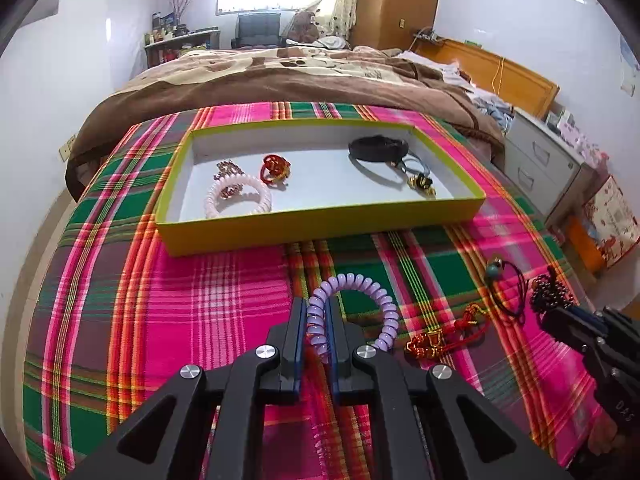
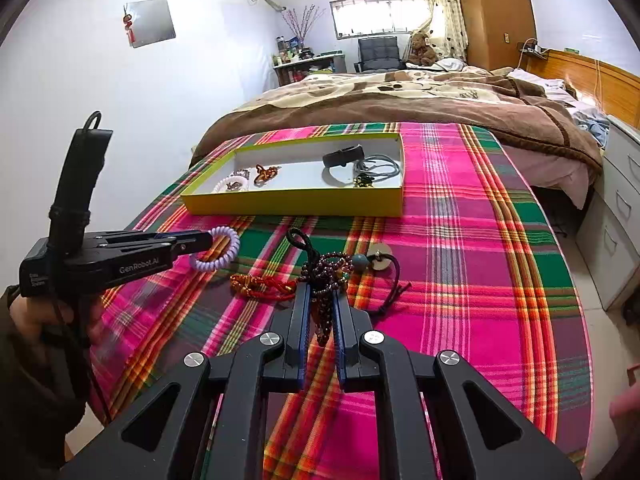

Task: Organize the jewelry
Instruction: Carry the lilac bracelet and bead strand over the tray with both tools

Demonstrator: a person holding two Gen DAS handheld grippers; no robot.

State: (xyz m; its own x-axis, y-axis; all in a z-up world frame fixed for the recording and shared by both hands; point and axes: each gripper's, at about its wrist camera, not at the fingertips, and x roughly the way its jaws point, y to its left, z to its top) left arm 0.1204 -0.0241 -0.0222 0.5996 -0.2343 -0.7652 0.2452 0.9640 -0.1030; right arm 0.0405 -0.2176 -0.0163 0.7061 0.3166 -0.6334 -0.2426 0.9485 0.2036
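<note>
While the left gripper (image 1: 318, 316) clamps the lilac coiled plastic bracelet (image 1: 352, 304) at lower centre, the right gripper (image 2: 322, 304) pinches the dark garnet bead strand (image 2: 326, 276). Its dangling loops could snag the red knotted cord (image 2: 260, 286) lying beside it, dragging that along toward the yellow-rimmed cardboard tray (image 2: 296, 202) at upper centre.

The left gripper (image 1: 318, 312) is closed tight on a lilac coil bracelet (image 1: 362, 300). The right gripper (image 2: 322, 300), just beside it, is clamped on a dark bead strand (image 2: 326, 280).
</note>
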